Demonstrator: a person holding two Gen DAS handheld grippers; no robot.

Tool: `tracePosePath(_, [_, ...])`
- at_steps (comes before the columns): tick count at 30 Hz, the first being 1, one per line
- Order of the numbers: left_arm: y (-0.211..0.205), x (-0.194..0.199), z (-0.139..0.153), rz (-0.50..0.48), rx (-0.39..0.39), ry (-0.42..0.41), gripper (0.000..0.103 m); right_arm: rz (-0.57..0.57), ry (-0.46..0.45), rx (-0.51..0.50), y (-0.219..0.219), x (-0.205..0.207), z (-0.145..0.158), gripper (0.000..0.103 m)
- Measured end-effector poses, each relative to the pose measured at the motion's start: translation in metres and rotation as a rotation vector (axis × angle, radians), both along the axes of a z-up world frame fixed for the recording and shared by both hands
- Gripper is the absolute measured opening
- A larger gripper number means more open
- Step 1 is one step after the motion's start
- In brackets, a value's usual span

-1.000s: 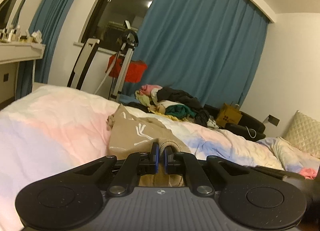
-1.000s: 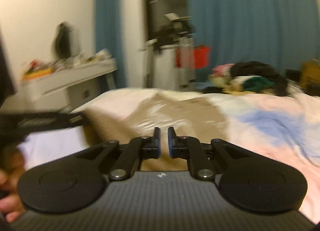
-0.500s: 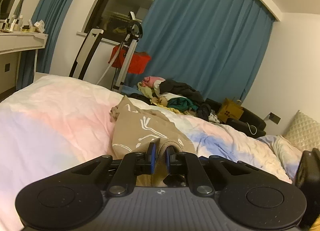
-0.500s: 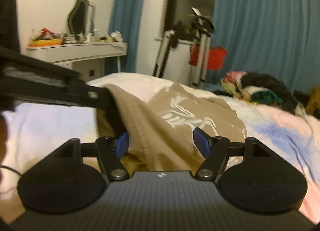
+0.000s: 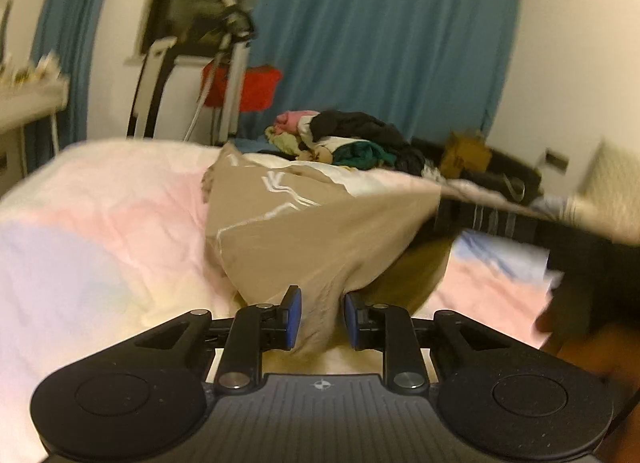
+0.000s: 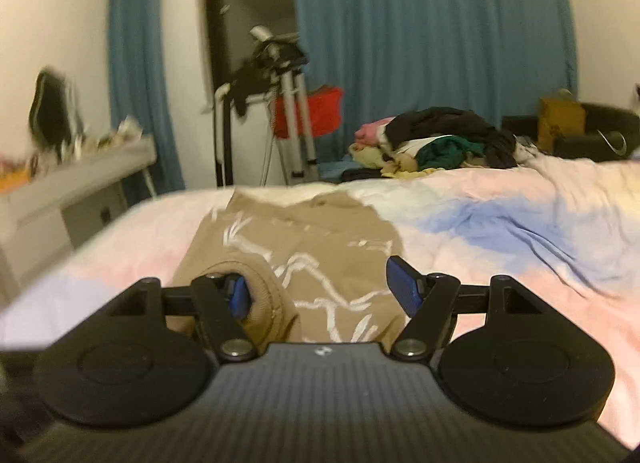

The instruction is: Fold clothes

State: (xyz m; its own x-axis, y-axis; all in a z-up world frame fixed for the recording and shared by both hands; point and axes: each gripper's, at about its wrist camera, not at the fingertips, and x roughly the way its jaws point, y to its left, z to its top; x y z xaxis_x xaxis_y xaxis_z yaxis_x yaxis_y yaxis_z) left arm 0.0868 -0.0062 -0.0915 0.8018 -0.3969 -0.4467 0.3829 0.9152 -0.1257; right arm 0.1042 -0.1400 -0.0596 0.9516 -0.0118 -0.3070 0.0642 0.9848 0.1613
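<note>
Tan garment [image 5: 288,231] with white line print lying on the pastel bed cover [image 5: 100,223], one edge lifted, left gripper [image 5: 318,317] jaws apart around a fabric fold, right gripper [image 6: 320,291] jaws wide apart over the garment, free bed cover on both sides, pile of clothes [image 6: 436,143] at the far edge

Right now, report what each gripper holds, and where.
Nothing clamped: left gripper open around a fold of the tan white-printed garment; right gripper open, ribbed cuff beside one finger.

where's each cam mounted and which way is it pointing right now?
Left wrist: on the left gripper, facing across the bed toward the blue curtains; its own fingers show, apart, tan garment between.
Right wrist: on the right gripper, facing the same way; fingers wide open.
Shared: tan garment, bed, clothes pile, curtains.
</note>
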Motion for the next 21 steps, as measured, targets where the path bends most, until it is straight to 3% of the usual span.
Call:
tracePosePath(4, [-0.024,-0.007,-0.013,0.03,0.135,-0.087,0.038,-0.004,-0.019,0.077,-0.012,-0.007,0.003,0.07])
tracePosePath(8, [-0.037,-0.006,-0.023,0.162,0.266,-0.161,0.041,-0.001,-0.039,0.098,-0.022,-0.009,0.007,0.07])
tracePosePath(10, [-0.035,-0.007,-0.019,0.266,0.287,-0.225,0.038,-0.002,-0.039,0.112,-0.024,-0.01,0.007,0.07])
tracePosePath(15, [-0.004,-0.006,0.015,0.457,0.125,-0.293,0.045,-0.023,0.051,0.096,-0.03,-0.003,0.0,0.07])
tracePosePath(18, [0.005,-0.005,0.021,0.477,0.073,-0.297,0.045,-0.009,0.152,0.149,-0.036,0.004,-0.014,0.074])
tracePosePath(21, [0.012,-0.003,0.025,0.478,0.03,-0.276,0.044,0.024,0.333,0.232,-0.044,0.014,-0.034,0.074])
